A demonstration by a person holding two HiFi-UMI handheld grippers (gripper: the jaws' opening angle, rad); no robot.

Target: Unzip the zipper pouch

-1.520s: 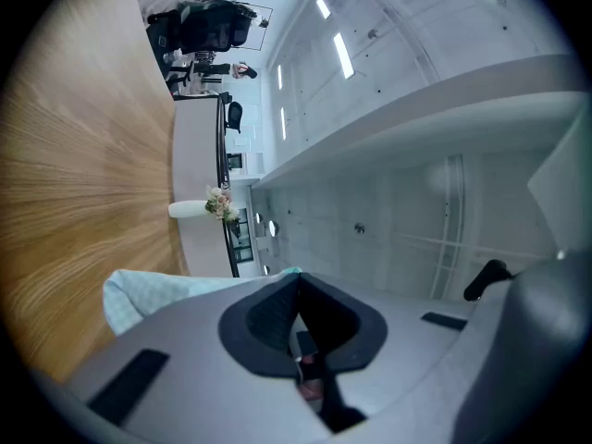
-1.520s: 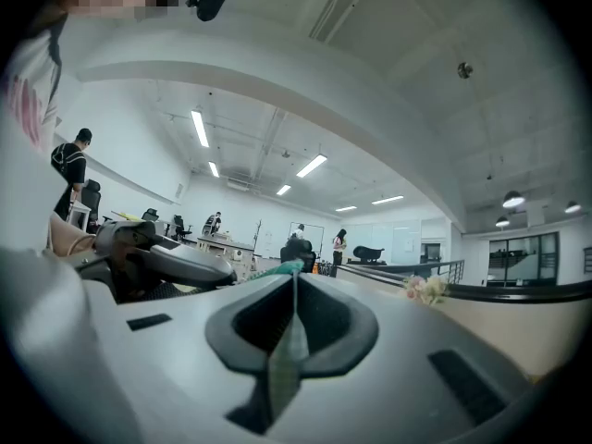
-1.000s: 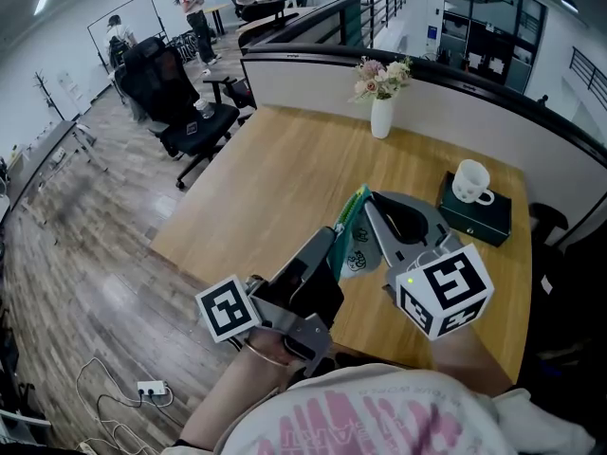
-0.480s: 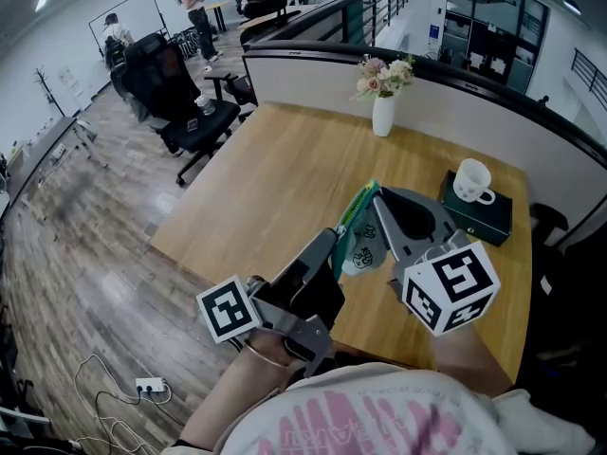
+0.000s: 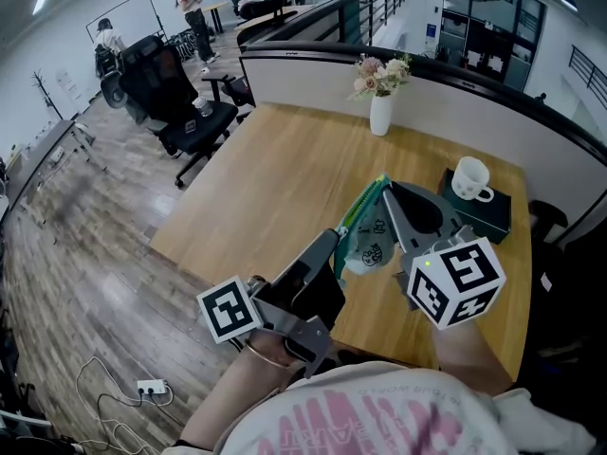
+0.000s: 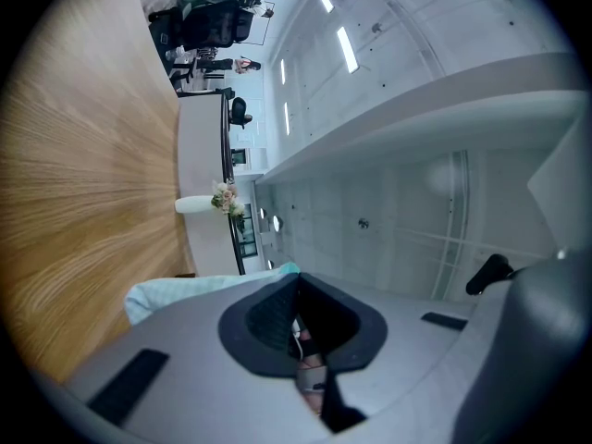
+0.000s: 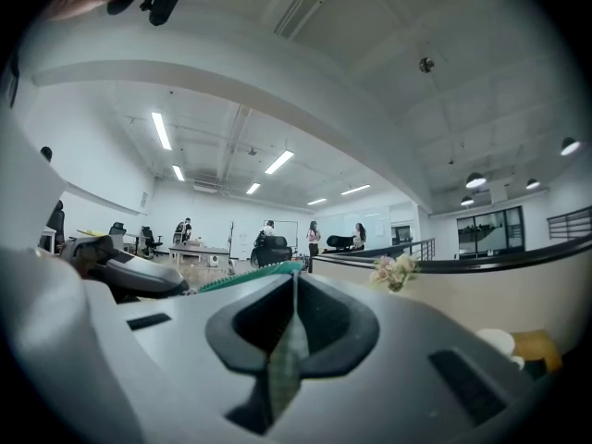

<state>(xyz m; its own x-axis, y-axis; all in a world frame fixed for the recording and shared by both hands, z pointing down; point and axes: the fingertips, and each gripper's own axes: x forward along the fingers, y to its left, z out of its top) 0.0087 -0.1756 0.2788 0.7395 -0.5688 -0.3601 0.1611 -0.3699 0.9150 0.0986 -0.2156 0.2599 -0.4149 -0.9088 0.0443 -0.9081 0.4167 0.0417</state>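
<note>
A pale mint zipper pouch (image 5: 368, 246) with a green zipper (image 5: 367, 200) hangs in the air above the wooden table (image 5: 275, 188), held between both grippers. My left gripper (image 5: 334, 243) is shut on the pouch's lower left end; in the left gripper view its jaws (image 6: 298, 289) meet over the mint cloth (image 6: 176, 289). My right gripper (image 5: 391, 193) is shut at the zipper's upper end. In the right gripper view a thin green tab (image 7: 285, 368) is pinched between the closed jaws (image 7: 294, 280), and the zipper teeth (image 7: 242, 278) run off left toward the left gripper (image 7: 129, 274).
A white vase of flowers (image 5: 381, 112) stands at the table's far edge. At the right, a white mug (image 5: 471, 180) sits on a dark green box (image 5: 479, 218). A black office chair (image 5: 180, 102) is on the floor to the left, beyond the table's edge.
My right gripper has moved up and to the right with the zipper's end, and the pouch has swung that way. The left gripper has stayed put.
</note>
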